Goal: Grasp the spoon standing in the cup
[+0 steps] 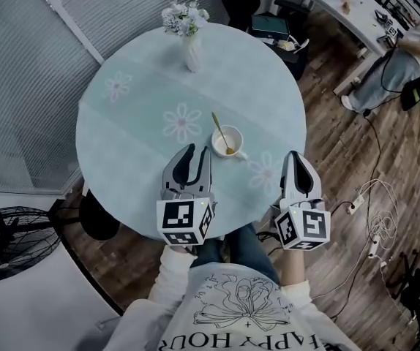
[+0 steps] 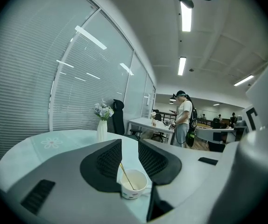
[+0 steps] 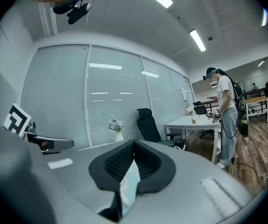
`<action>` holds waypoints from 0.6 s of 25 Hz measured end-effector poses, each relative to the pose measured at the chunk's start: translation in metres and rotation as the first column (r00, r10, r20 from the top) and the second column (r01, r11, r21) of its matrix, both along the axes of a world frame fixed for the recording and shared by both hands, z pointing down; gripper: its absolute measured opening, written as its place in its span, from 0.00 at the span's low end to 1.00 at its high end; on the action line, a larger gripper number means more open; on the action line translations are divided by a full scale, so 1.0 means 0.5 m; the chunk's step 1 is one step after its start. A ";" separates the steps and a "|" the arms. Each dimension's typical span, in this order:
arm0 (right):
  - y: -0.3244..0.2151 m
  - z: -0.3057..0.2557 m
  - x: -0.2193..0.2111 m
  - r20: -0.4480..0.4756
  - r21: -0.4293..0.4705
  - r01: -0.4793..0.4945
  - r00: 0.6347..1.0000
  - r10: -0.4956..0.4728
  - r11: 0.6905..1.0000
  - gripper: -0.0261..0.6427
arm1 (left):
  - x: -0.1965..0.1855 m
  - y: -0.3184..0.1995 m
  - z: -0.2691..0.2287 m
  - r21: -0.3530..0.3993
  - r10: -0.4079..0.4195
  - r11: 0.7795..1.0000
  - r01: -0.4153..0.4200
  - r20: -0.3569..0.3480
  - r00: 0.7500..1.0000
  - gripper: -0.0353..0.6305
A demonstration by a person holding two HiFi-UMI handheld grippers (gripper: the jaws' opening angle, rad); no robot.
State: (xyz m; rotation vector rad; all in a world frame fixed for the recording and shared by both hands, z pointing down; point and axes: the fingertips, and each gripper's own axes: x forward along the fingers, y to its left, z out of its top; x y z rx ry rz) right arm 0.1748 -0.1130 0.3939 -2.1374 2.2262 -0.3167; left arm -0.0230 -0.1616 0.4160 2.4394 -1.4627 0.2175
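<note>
Plainly, the left gripper's (image 2: 130, 147) dark ribbed jaws stand well apart with nothing between the pads. Through their gap shows the small white ceramic cup (image 2: 133, 192), and in it the thin gold-coloured metal spoon (image 2: 126, 173), its handle leaning up toward the far left. The right gripper (image 3: 134, 147) has its jaws closed together on nothing and hangs over the near right edge of the round pale-green table (image 1: 122, 123).

From the head view, the cup (image 1: 236, 137) sits just beyond the left gripper's (image 1: 195, 152) tips and a little to their right. The approach seems to be the step in hand. To do it well, I would:
- keep the jaws wide;
- slide forward and slightly right until the handle (image 1: 219, 128) lies centred between the pads, above the rim;
- close squarely on the handle.

Brushing the light cup could tip it.
</note>
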 end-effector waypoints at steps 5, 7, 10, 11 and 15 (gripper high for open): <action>-0.062 0.028 0.011 0.008 -0.026 0.042 0.999 -0.041 0.999 0.06 | 0.016 -0.039 0.043 -0.047 -0.009 0.999 0.009 0.000 1.000 0.20; -0.079 0.039 0.015 0.010 -0.035 0.058 0.998 -0.057 0.998 0.06 | 0.022 -0.050 0.061 -0.068 -0.011 0.998 0.011 0.001 1.000 0.20; -0.101 0.060 0.019 0.015 -0.053 0.082 0.997 -0.081 0.995 0.06 | 0.028 -0.067 0.091 -0.102 -0.019 0.995 0.019 -0.003 1.000 0.20; -0.108 0.068 0.020 0.016 -0.059 0.090 0.996 -0.089 0.994 0.06 | 0.029 -0.074 0.101 -0.111 -0.022 0.994 0.021 0.000 1.000 0.20; -0.134 0.097 0.026 0.021 -0.084 0.114 0.993 -0.113 0.990 0.06 | 0.040 -0.099 0.139 -0.147 -0.024 0.989 0.027 0.018 1.000 0.20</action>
